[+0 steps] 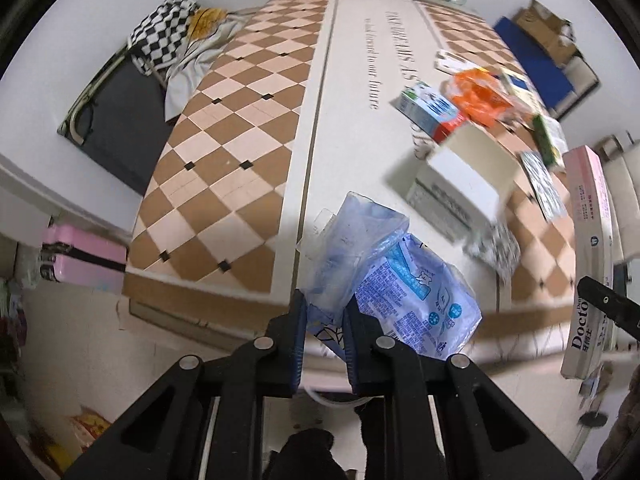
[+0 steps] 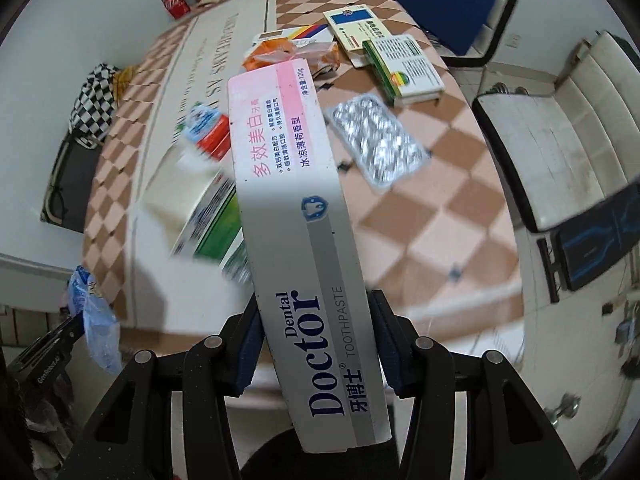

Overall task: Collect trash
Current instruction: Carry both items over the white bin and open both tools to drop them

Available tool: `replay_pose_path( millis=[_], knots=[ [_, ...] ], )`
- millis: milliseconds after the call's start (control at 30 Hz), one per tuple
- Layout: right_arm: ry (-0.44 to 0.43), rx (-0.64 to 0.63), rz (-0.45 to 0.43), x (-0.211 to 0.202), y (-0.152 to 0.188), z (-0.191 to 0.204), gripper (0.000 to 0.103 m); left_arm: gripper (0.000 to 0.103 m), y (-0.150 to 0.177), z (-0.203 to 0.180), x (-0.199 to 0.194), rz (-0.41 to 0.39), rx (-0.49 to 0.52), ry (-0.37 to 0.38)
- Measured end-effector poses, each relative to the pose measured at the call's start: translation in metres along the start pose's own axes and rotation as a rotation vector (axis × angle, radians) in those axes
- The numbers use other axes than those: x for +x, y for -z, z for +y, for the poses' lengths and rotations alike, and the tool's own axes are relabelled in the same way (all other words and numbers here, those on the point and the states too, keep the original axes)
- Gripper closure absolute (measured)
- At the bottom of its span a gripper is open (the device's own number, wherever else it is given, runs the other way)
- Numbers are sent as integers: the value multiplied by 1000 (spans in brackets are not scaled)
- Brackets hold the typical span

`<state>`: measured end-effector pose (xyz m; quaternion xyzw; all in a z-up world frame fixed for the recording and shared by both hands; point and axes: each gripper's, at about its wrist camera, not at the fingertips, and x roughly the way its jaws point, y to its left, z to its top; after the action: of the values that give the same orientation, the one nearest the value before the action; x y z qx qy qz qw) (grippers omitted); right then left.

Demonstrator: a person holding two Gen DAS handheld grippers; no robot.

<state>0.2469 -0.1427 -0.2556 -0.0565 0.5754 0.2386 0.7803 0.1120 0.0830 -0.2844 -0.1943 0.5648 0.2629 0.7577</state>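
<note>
While left hand-held gripper (image 1: pixel 325 312) pinches plastic bag (image 1: pixel 384 276), right hand-held gripper (image 2: pixel 316 336) clamps toothpaste box (image 2: pixel 296 216).

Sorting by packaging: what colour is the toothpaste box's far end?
Pink, on the toothpaste box; clearest in the right wrist view.

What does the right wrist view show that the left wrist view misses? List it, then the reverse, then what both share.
Only the right wrist view: the right gripper shut on the toothpaste box, and the yellow and blue box lying flat on the table.

Only the left wrist view: the left gripper shut on the blue plastic bag, plus a pink case on the floor.

Both: the checkered table, the orange wrapper, the foil blister pack, and the checkered cloth. Each view also catches the other gripper's load at its edge.
</note>
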Motion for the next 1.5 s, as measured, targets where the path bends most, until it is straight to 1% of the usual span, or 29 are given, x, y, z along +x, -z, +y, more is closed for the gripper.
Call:
replay_pose_path(
  millis=[67,100,167,200,300,367,400,467,500,567,600,667,767,833,967,1000,1100,1233,1300,1333,1367,1433,1467,1500],
  knots=[
    [-10,18,-8,-12,34,3,51,89,16,2,-5,-7,27,11],
    [-18,32,-5,-17,56,8,51,89,23,4,-7,-7,40,18],
    [-31,54,6,-22,90,11,51,89,44,12,-8,7,69,36],
    [-38,69,21,-21,114,16,51,89,56,15,-8,17,81,43],
    [-51,97,73,-12,167,20,51,89,87,20,5,72,111,62],
    [-59,116,134,3,203,23,51,89,104,22,18,110,125,68],
    [-58,120,165,13,220,23,51,89,115,22,31,141,133,70],
    [-54,126,220,34,244,20,51,89,130,22,51,181,138,77],
    [-52,134,262,52,259,19,51,89,138,21,65,202,143,75],
    [-49,144,313,81,276,13,51,89,149,19,93,239,147,73],
    [-45,146,351,105,287,10,51,89,153,17,110,255,143,73],
    [-37,145,388,138,299,5,51,89,162,13,150,282,146,62],
    [-39,161,452,205,316,-9,51,89,172,7,210,327,134,66],
    [-37,167,483,246,321,-19,51,89,181,3,260,374,123,83],
    [-34,176,538,323,332,-37,51,86,201,-3,341,439,140,72],
    [-33,177,552,343,335,-41,51,86,206,-5,365,466,139,68],
    [-35,179,583,395,339,-48,51,86,216,-7,411,511,135,76],
    [-35,179,611,443,336,-50,51,85,223,-12,447,552,110,100],
    [-31,175,624,462,333,-52,50,73,227,-10,455,560,91,112],
    [-28,174,625,472,332,-54,50,56,227,-9,455,558,89,116],
    [-27,174,625,477,331,-53,49,35,228,-6,454,546,88,109],
    [-25,169,626,487,329,-50,45,20,225,-3,445,525,93,90],
    [-27,174,618,486,329,-49,33,15,226,1,439,522,96,86],
    [-30,174,597,484,327,-49,23,12,227,2,434,520,99,78]
  ],
)
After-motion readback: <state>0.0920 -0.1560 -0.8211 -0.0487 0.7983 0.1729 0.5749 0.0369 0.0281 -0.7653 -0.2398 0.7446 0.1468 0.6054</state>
